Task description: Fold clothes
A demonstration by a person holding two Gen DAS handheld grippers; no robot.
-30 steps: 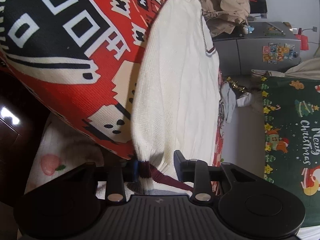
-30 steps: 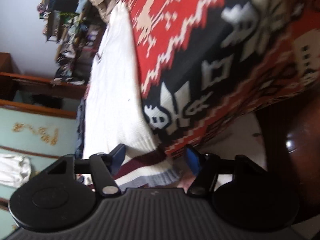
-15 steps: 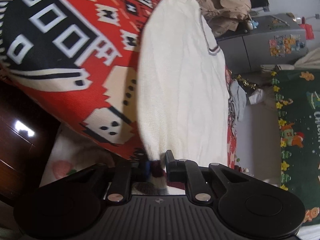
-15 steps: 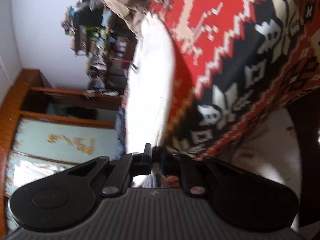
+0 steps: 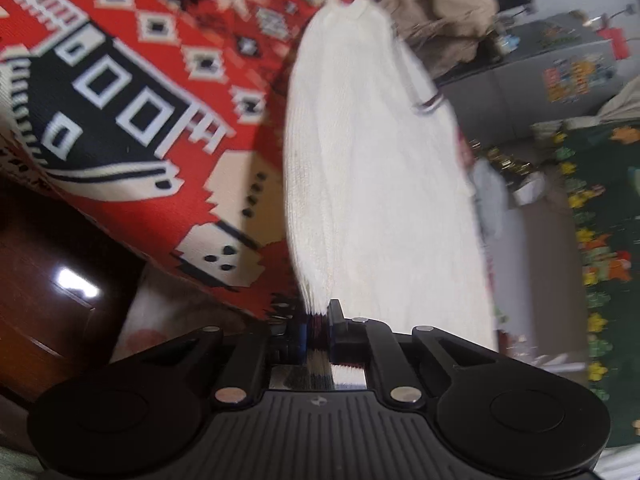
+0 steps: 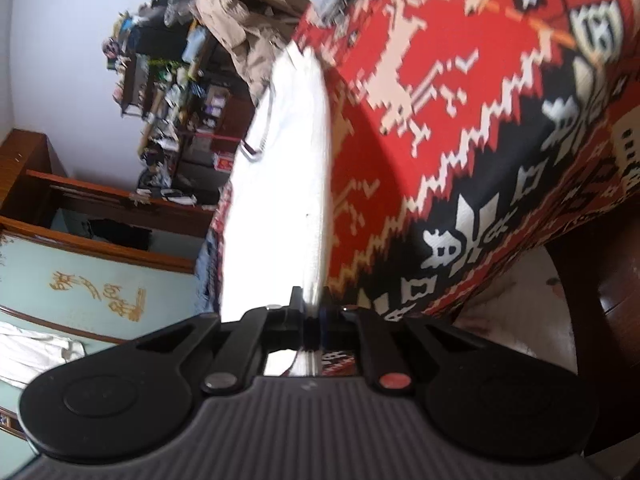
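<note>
Raised sweater hem (image 5: 316,320); fridge (image 5: 560,80) left-view only.

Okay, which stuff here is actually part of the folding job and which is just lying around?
In the job:
- white knitted sweater with dark striped hem
- left claw, closing on its hem
- right claw, closing on its hem
- red patterned woven blanket under it

Lying about:
- beige crumpled jacket
- green Christmas cloth
- grey cabinet
</note>
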